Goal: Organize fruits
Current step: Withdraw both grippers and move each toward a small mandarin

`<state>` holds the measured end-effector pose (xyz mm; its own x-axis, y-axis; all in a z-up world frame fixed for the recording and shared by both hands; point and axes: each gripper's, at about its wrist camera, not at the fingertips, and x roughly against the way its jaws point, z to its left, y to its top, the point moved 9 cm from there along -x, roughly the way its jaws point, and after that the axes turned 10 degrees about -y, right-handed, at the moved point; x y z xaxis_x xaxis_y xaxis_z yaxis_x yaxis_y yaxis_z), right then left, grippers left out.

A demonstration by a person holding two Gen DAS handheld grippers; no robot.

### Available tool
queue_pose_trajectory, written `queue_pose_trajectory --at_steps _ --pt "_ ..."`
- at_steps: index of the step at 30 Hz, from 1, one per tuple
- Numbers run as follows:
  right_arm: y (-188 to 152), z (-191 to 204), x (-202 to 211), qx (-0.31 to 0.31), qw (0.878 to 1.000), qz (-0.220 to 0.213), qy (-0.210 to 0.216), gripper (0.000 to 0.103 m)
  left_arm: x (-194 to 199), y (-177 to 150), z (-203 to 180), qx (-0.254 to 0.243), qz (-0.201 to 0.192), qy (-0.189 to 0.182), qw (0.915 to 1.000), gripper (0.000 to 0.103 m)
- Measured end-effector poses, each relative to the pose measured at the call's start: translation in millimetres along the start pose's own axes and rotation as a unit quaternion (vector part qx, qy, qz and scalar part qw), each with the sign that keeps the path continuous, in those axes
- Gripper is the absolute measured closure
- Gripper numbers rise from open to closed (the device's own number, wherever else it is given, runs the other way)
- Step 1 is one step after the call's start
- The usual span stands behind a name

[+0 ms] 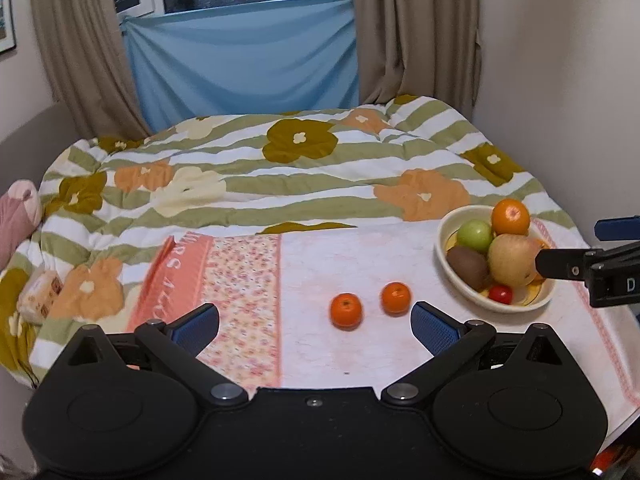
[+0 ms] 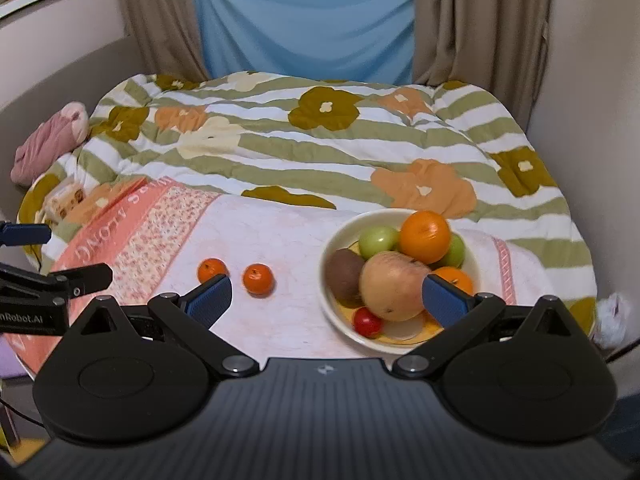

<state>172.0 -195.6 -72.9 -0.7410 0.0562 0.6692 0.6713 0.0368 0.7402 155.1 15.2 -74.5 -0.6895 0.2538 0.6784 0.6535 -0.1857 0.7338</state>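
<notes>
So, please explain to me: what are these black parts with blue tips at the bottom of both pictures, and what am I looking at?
They are two hand-held grippers; a person holds one in each hand. A camera on each looks forward along its two fingers, so each picture shows its own gripper at the bottom.

One picture is from the left gripper, the other from the right gripper. Both are open and hold nothing.

In front is a pink-white cloth on a bed with a flowered blanket. Two small oranges lie loose on the cloth. Beside them stands a bowl with more fruit: a large orange, green apples, a kiwi, a yellowish apple, and a small red fruit.
</notes>
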Motion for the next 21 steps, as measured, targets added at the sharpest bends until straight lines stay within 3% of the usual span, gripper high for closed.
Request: queue_pose_trajectory --at_steps 5,9,14,21 --pt "-4 25 -13 -0.029 0.999 0.013 -0.005 0.0 -18 -2 21 -0.047 0.001 -0.017 0.9988 0.0" --pt "-9 41 -38 -0.052 0.998 0.03 -0.016 0.0 -43 -4 33 -0.086 0.006 -0.056 0.9947 0.0" --pt "-16 58 -74 -0.067 0.996 0.042 -0.031 0.0 -85 -11 34 -0.125 0.024 -0.114 0.9853 0.002" --pt "-26 76 -123 -0.065 0.995 0.059 -0.057 0.0 -142 -25 24 -0.141 0.06 -0.184 0.9709 0.014"
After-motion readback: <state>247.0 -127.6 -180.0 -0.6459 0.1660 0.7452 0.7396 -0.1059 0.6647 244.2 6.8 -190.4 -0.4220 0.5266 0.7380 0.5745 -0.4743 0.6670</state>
